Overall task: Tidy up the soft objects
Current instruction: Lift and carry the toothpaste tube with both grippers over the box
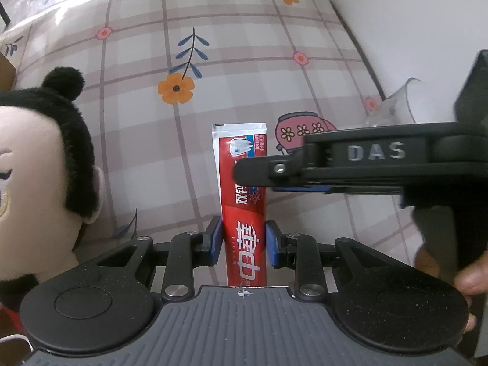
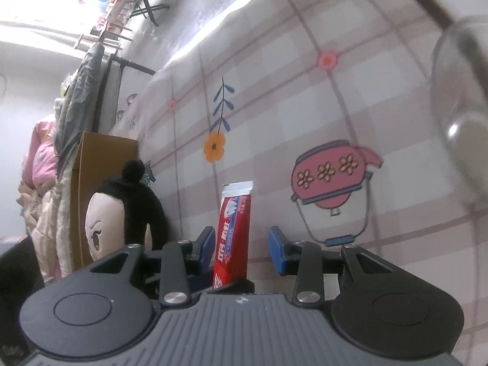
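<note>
Toothpaste tube [image 1: 244, 201], flat, glossy red, pinched in left claw [image 1: 244, 241], right claw [image 2: 241, 251] half-open, plush doll [image 1: 39, 167].

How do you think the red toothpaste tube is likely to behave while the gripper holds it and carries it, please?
The toothpaste tube looks soft-walled, so it may dent where the left gripper is shut on it. Its flat crimped end suggests it will probably not roll if set down on the bedsheet. The glossy printed skin could slip a little, though the grip looks centred.

Glossy red toothpaste tube [image 1: 244, 195], fuzzy plush doll [image 1: 45, 164]; matt printed cloth sheet [image 1: 213, 30]; clear glass cup [image 2: 460, 116]
</note>
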